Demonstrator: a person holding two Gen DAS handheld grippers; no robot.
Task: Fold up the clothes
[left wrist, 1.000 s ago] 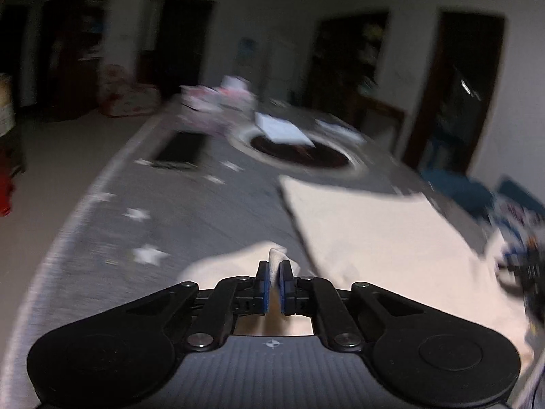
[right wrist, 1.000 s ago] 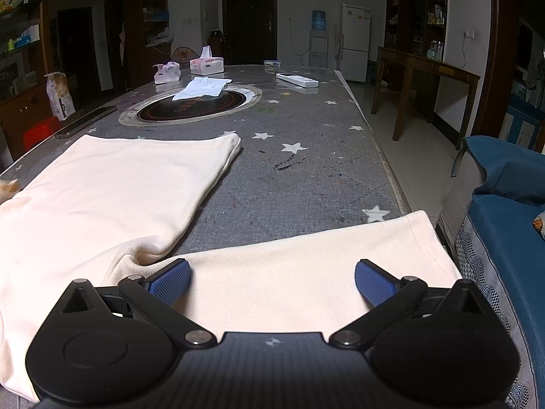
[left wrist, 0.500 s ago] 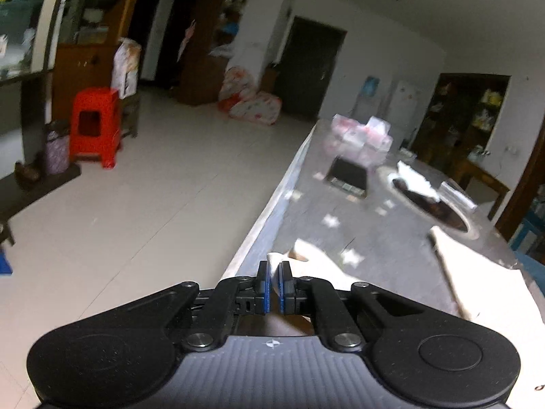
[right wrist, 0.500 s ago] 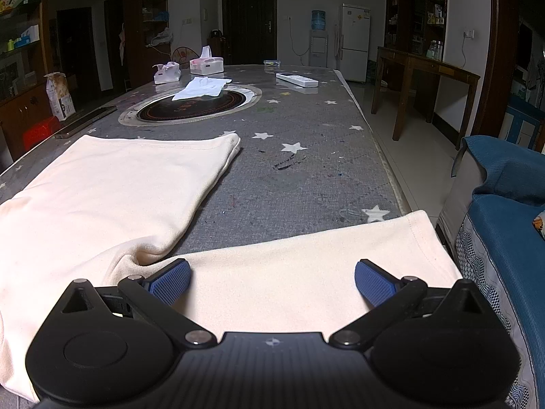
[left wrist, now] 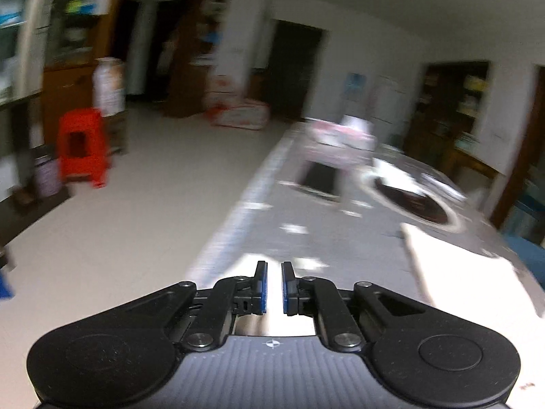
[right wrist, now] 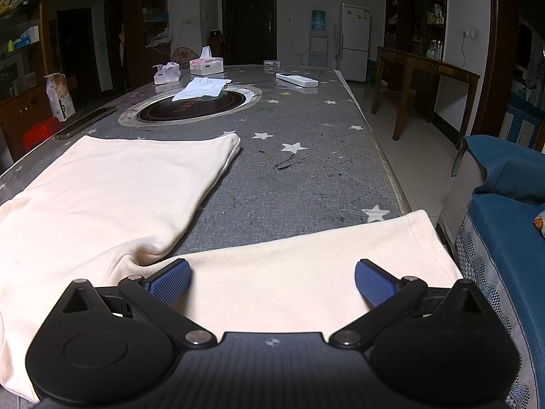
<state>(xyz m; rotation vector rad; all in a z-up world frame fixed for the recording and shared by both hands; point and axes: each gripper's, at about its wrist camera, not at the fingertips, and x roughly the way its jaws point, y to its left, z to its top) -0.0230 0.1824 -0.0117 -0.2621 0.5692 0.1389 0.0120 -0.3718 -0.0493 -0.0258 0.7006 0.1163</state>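
Note:
A cream garment [right wrist: 112, 187] lies spread on the grey star-patterned table [right wrist: 289, 184], and one sleeve [right wrist: 306, 255] reaches toward the table's right edge. My right gripper [right wrist: 272, 279] hovers low over that sleeve, open wide, with nothing between its blue pads [right wrist: 170, 279]. In the blurred left wrist view, my left gripper [left wrist: 274, 286] is at the table's left edge, with its jaws a narrow gap apart. Pale cloth [left wrist: 272, 320] shows through that gap, below the fingers. The garment's body [left wrist: 460, 266] lies to the right of it.
At the far end are two tissue boxes [right wrist: 206, 65], a white remote [right wrist: 296, 80] and a white cloth [right wrist: 201, 88] on a round dark inset. A dark flat slab [right wrist: 88, 121] lies at the left edge. A blue sofa [right wrist: 504, 204] stands right, a red stool [left wrist: 83, 146] left.
My left gripper swung left to the table edge, and its jaws have parted slightly. The cloth tip no longer sticks up between them. The right gripper has not moved.

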